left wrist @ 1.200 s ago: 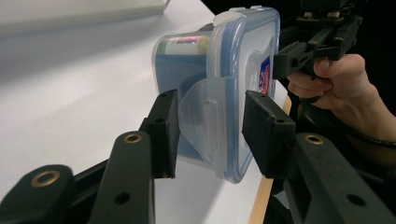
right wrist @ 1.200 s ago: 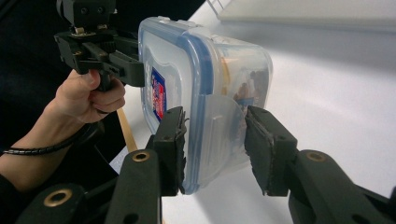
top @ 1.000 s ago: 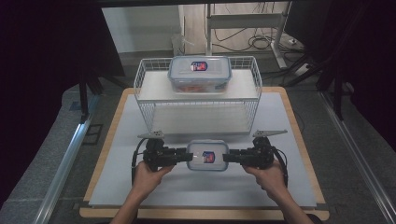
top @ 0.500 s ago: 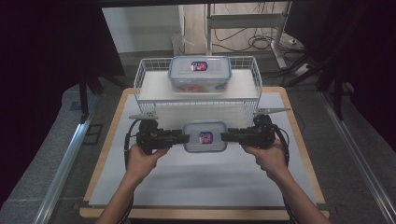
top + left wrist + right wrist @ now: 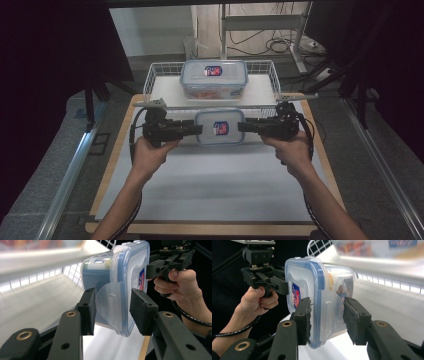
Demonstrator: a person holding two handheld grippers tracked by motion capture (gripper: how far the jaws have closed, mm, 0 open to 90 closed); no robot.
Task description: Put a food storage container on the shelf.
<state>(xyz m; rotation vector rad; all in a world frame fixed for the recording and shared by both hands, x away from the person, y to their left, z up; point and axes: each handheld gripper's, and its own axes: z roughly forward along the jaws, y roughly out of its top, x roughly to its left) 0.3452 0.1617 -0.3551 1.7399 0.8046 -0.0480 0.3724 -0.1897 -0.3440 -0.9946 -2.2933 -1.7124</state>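
Left hand-held gripper [image 5: 196, 129] reaches in from the left and its jaws bracket the clear latch flap at one short end of a lidded plastic container [image 5: 219, 127]; in the left gripper view the two black pads [image 5: 140, 311] sit on either side of that flap [image 5: 110, 305], narrow but with a sliver of space showing on each side, so firm contact cannot be told. Right hand-held gripper [image 5: 241, 126] comes in from the opposite side and takes the other end the same way: in the right gripper view its pads [image 5: 303, 319] are closed on the flap [image 5: 330, 311] and the blue-rimmed lid edge. Each hand-held gripper is held by a hand, left hand [image 5: 150, 153] and right hand [image 5: 291, 151]. The container hangs level between them, lifted off the white tabletop [image 5: 215, 185], just in front of the near wall of a white wire basket [image 5: 160, 75]. A second lidded container [image 5: 214, 78] with the same red and blue label sits inside that basket, at its middle. Wooden edging [image 5: 112, 165] frames the tabletop.
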